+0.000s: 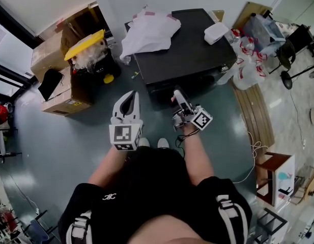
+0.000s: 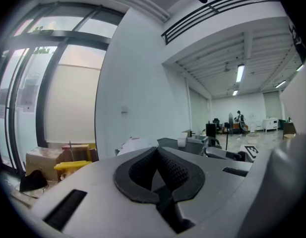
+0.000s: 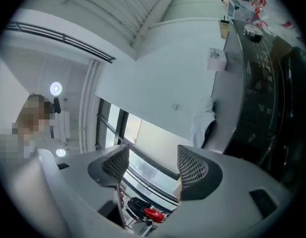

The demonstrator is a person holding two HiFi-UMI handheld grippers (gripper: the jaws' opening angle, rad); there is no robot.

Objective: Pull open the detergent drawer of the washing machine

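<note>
— While we stand facing the washing machine [image 1: 187, 55], which fills the upper centre of the head view, where do we log the left gripper [image 1: 130, 98]?

— Lower centre-left, short of the machine and apart from it. Its own view shows the jaws together, pads meeting at the tips, nothing between them.

— And the right gripper [image 1: 179, 98]?

— Centre of the frame, just right of the left one and nearer the machine's front edge. In its own view we see the jaws spread wide. Only a window frame [image 3: 122, 123] and a red object [image 3: 153, 214] far behind show through the gap.

— And the detergent drawer?

— We cannot pick it out. Seen from above, the machine hides its own front face almost wholly. The right gripper view, rolled sideways, shows the dark control panel [image 3: 257, 58] along the right edge of the frame. Whether the drawer is shut or out, we cannot tell.

— On top of the machine?

— A white cloth [image 1: 149, 32] is heaped at the upper-left corner, and a small white container [image 1: 216, 33] sits at the upper-right corner.

— Surroundings?

— Cardboard boxes [image 1: 57, 98] and a bin with a yellow lid [image 1: 85, 43] stand at the left. Plastic bags [image 1: 248, 65] lie at the right of the machine, and a grey-green floor [image 1: 70, 151] is under us.
</note>
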